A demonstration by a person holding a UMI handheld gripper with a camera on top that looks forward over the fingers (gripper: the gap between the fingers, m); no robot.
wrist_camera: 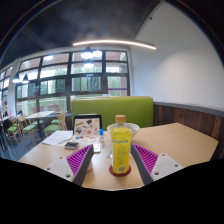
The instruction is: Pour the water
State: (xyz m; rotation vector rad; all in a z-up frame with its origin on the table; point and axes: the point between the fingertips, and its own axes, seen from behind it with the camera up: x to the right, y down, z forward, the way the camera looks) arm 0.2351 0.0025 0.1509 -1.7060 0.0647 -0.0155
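Gripper view, lower centre: tool [117, 163] spread wide, yellow bottle [121, 148] standing upright between its fingers with gaps either side on the wooden surface [180, 140]; close squarely on its middle before lifting; beyond it, a bowl [129, 128]; centre left, papers [58, 137]; behind, green bench [112, 108].

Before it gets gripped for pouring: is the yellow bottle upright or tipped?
Upright. The yellow plastic bottle stands on the wooden table between the open tool fingers, cap on top, gaps at both sides.

A light wooden table [175, 140] carries a yellow bottle [121, 150], papers [58, 138] and a bowl [128, 128].
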